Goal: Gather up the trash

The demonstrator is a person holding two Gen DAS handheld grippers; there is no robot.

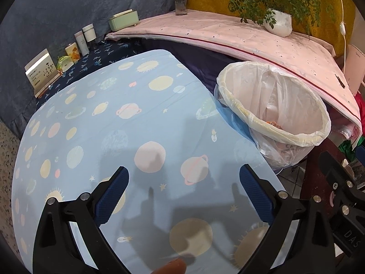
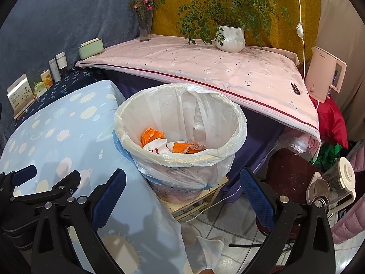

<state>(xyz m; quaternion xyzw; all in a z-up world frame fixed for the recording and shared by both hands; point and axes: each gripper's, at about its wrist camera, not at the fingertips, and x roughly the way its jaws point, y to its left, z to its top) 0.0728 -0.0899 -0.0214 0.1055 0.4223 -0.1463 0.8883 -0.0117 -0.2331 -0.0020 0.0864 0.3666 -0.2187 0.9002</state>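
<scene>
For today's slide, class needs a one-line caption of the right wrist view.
Open right hand-held gripper faces a white-lined plastic trash bin holding orange crumpled wrappers.

My left gripper (image 1: 183, 199) had black angular arms, silver round bolts, and blue textured pads (image 1: 114, 196) at ten and two o'clock. My right gripper (image 2: 182, 202) matched it: black frame, silver bolts, blue pads (image 2: 256, 199).

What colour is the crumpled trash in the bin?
Mostly orange and white trash inside the bin; right wrist view shows it best.
</scene>
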